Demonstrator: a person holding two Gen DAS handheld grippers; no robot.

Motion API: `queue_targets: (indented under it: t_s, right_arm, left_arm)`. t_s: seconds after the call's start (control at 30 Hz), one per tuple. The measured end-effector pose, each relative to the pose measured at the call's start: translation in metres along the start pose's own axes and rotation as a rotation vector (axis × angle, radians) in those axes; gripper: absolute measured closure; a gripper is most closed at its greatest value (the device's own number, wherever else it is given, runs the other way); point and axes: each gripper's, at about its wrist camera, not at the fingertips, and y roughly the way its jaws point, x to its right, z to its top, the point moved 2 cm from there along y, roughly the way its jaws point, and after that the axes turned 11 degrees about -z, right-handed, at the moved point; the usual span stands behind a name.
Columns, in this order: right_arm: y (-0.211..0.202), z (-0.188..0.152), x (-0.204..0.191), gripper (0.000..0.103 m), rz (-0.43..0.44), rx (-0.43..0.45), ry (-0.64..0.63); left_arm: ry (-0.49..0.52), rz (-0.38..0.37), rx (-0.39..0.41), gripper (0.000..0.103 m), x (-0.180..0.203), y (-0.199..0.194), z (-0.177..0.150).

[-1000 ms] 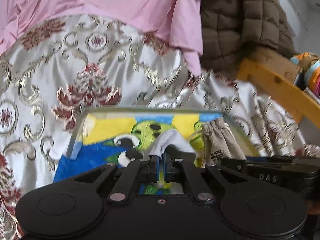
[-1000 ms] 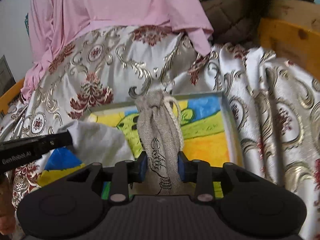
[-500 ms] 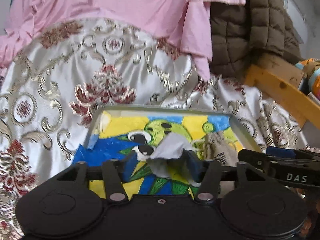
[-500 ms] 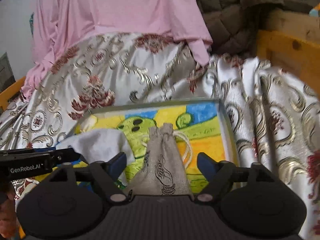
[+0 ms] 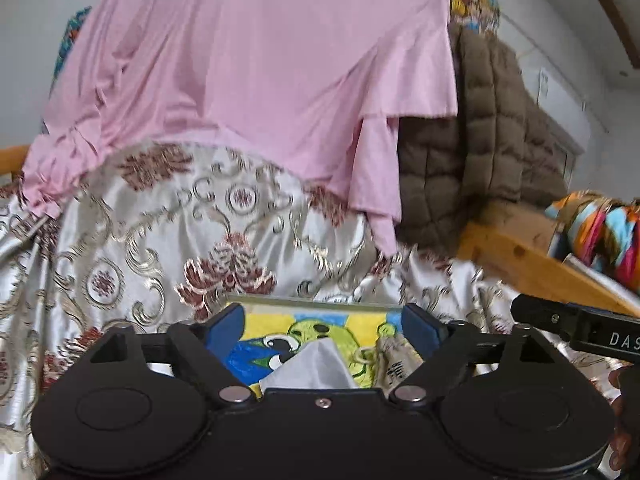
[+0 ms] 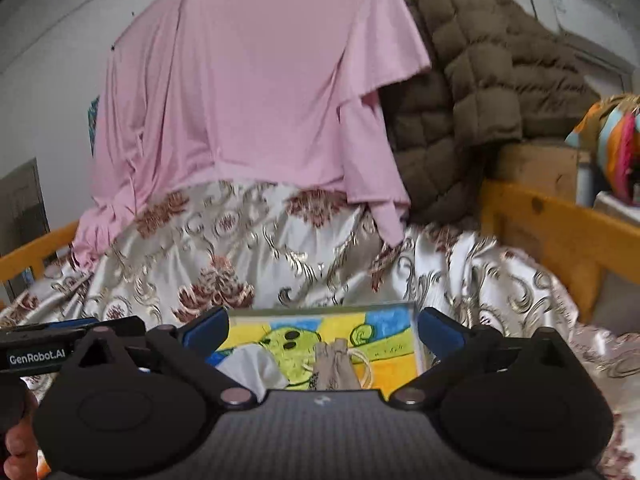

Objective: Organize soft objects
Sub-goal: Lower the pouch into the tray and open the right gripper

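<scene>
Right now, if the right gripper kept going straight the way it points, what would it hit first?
Probably the drawstring pouch lying in the tray, which sits between the open fingers of the right gripper. Depth is unclear through the fisheye; aimed slightly higher, it would meet the patterned bedcover behind.

"DAS" in white letters, cut off by the frame edge, on the black right gripper (image 5: 580, 330) at far right. "GenRobot.AI", white, on the black left gripper (image 6: 38, 356) at left. Print on the beige pouch (image 5: 396, 364): illegible.
</scene>
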Motion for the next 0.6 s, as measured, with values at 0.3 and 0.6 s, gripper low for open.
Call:
queue_targets:
  t_s: [0.3, 0.6]
  right_arm:
    - [-0.079, 0.01, -0.006, 0.0, 0.022, 0.071, -0.022]
    - [-0.172, -0.005, -0.019, 0.0, 0.048, 0.139, -0.043]
  left_arm:
    - [0.024, 0.014, 0.106, 0.005, 0.027, -0.092, 0.003]
    - [0.115, 0.023, 0.146, 0.001, 0.052, -0.182, -0.015]
